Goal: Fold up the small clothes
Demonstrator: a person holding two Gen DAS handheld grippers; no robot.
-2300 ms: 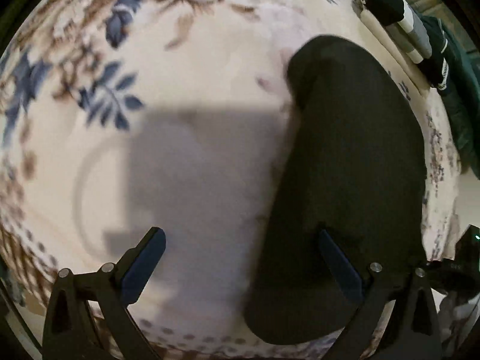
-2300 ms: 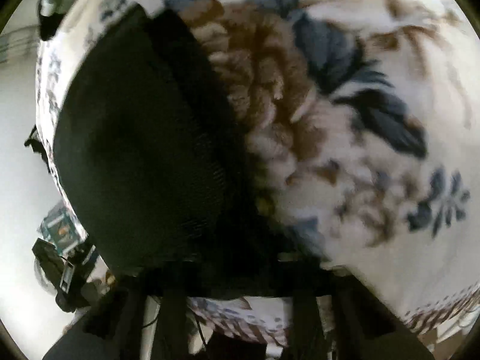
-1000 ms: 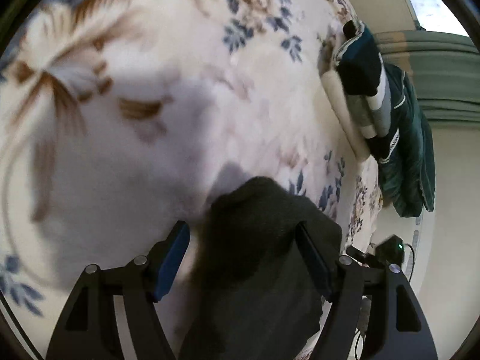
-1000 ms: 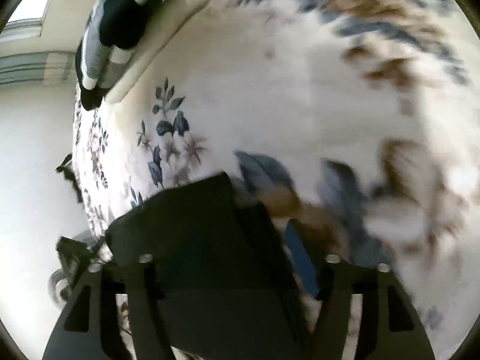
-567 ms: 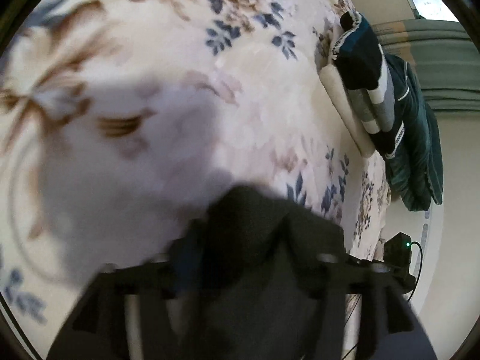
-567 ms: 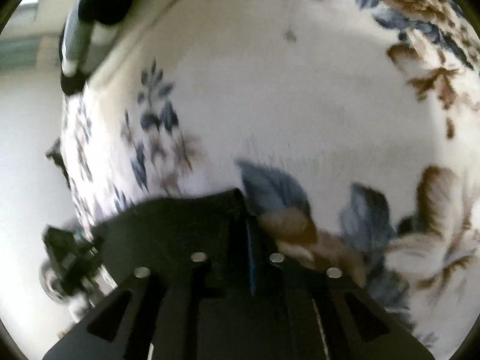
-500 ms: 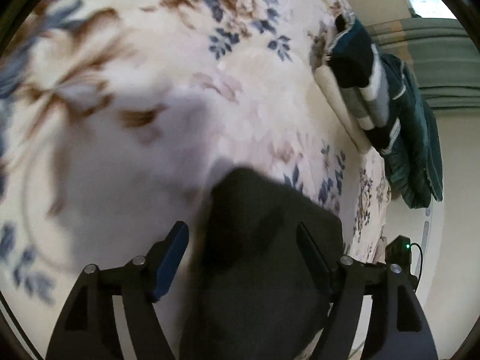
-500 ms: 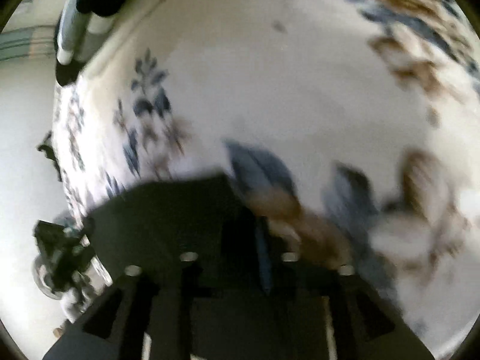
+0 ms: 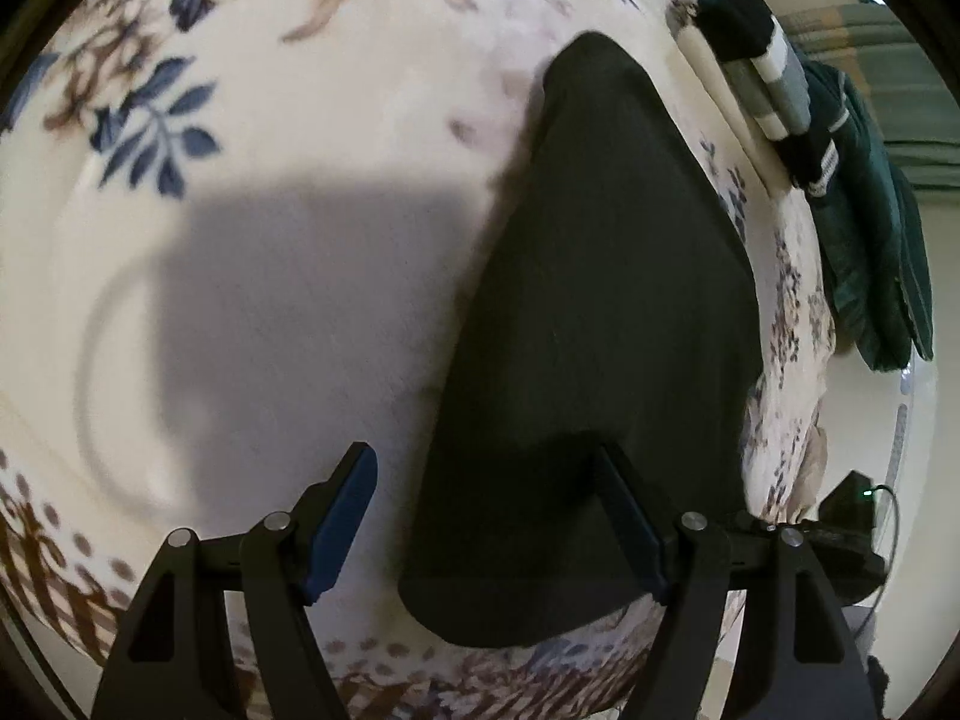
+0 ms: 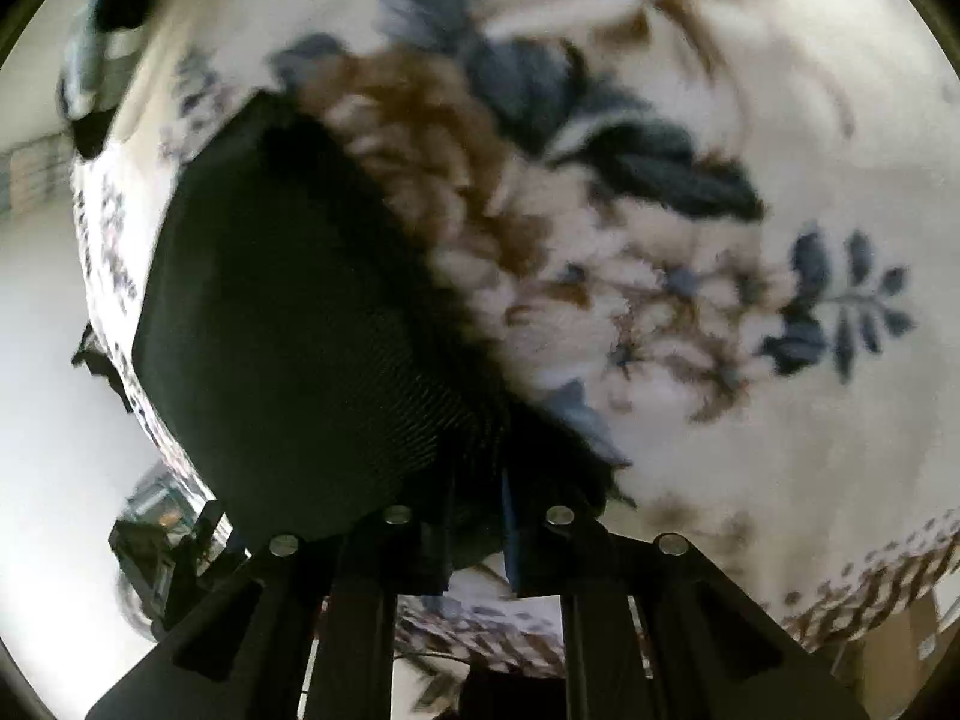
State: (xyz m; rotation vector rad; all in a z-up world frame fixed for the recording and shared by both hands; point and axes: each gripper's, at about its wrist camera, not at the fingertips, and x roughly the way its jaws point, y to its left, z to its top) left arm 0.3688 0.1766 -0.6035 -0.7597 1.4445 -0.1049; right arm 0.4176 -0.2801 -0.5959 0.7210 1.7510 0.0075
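A small black garment (image 9: 600,312) lies flat on a floral cream blanket (image 9: 300,120), its near end close to the blanket's front edge. My left gripper (image 9: 486,516) is open and empty; its right finger (image 9: 630,522) is over the garment's near part, its left finger (image 9: 342,504) over bare blanket. In the right wrist view the same garment (image 10: 288,330) fills the left half. My right gripper (image 10: 480,540) is nearly closed, pinching the garment's near right edge.
A stack of folded clothes, dark teal and striped (image 9: 780,90), lies at the far right edge of the blanket, blurred in the right wrist view (image 10: 102,60). A black device with a green light (image 9: 852,498) sits beyond the right edge.
Both grippers came back down low over the blanket. The garment now lies spread flat. The right gripper stays closed on its edge; the left gripper is open over it.
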